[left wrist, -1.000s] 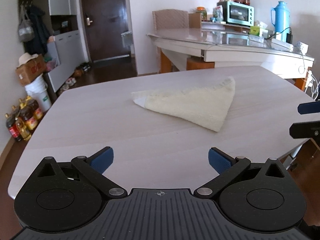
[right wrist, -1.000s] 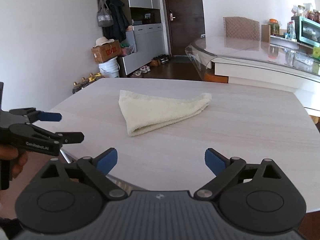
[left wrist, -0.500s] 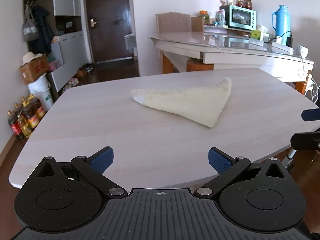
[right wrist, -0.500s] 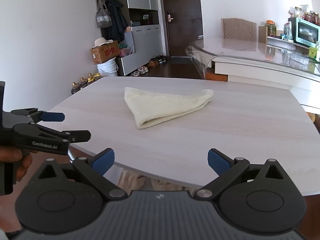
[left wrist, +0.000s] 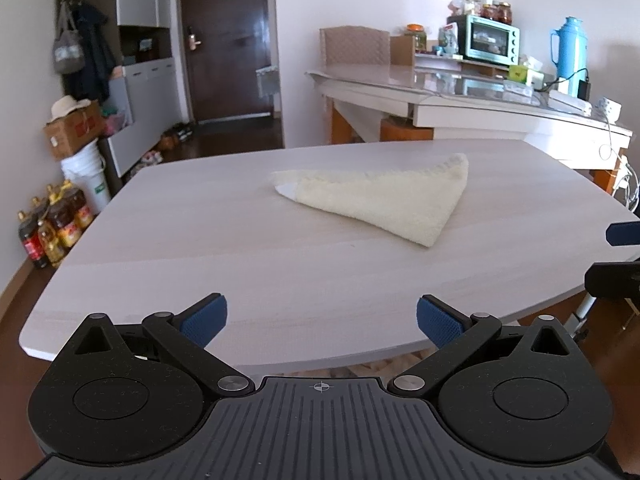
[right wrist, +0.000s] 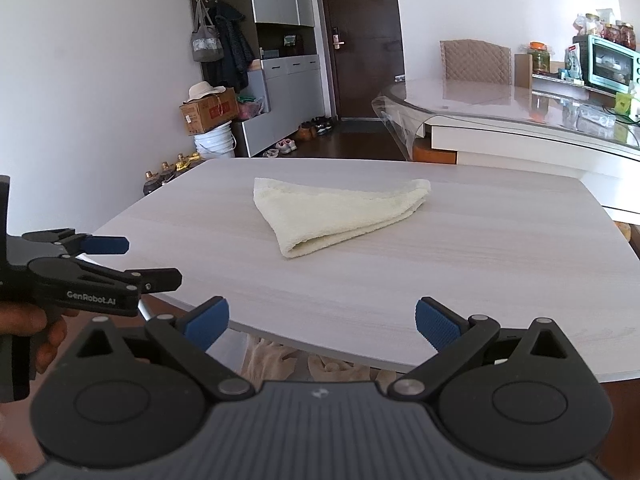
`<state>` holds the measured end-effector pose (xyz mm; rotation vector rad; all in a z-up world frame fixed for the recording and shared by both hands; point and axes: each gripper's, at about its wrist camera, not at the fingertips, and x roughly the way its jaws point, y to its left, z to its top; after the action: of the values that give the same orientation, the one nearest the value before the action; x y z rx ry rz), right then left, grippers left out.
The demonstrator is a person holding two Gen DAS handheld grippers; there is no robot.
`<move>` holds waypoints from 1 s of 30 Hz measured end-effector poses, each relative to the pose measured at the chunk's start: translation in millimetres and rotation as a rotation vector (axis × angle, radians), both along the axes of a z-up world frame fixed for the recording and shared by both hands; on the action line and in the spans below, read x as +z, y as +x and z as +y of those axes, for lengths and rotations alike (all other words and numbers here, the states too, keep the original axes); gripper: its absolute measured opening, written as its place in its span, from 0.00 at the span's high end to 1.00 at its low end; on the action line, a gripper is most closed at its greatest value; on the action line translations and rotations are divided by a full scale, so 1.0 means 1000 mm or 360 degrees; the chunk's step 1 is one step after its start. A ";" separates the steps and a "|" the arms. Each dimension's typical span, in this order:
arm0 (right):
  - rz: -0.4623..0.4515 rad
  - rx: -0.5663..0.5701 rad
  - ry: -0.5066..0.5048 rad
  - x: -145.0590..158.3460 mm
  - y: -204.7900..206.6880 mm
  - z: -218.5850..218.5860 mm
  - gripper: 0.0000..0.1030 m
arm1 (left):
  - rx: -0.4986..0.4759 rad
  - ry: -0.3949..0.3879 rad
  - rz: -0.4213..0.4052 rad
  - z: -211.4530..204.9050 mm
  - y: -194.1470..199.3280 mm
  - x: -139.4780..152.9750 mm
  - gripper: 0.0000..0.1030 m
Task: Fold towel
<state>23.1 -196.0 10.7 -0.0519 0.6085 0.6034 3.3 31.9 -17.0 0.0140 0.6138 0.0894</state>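
The towel [left wrist: 384, 204] lies folded into a triangle (cream, layered) near the middle of the bench [left wrist: 200, 256]. The left tongs [left wrist: 320, 316] and the right tongs [right wrist: 322, 316] both gape wide and empty at the bench's near edge, well apart from the towel.

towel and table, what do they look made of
Towel: soft cream terry cloth, likely cotton; its surface is fuzzy and looped, and it lies folded in thick layers. Table: pale wood-grain top with a matte finish, possibly laminate; streaky printed-looking grain.
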 end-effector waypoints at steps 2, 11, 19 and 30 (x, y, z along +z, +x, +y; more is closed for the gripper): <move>0.0001 0.0002 -0.0005 -0.001 0.001 0.000 0.02 | 0.0000 -0.0001 -0.0003 0.000 -0.001 0.000 0.00; -0.0001 -0.0002 -0.0006 -0.002 0.002 0.000 0.02 | -0.0007 0.0010 -0.0003 0.000 0.000 0.002 0.00; -0.0007 -0.0007 0.0007 -0.001 0.009 -0.001 0.02 | -0.0019 0.0044 -0.0015 0.000 0.005 0.006 0.00; -0.0033 -0.0072 0.0154 0.015 0.067 -0.002 0.06 | -0.0001 0.0086 -0.0047 0.020 0.049 0.024 0.00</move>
<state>89.7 -198.3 25.4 0.0465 0.5585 0.5870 52.0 52.2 7.4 0.0648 0.5815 0.1057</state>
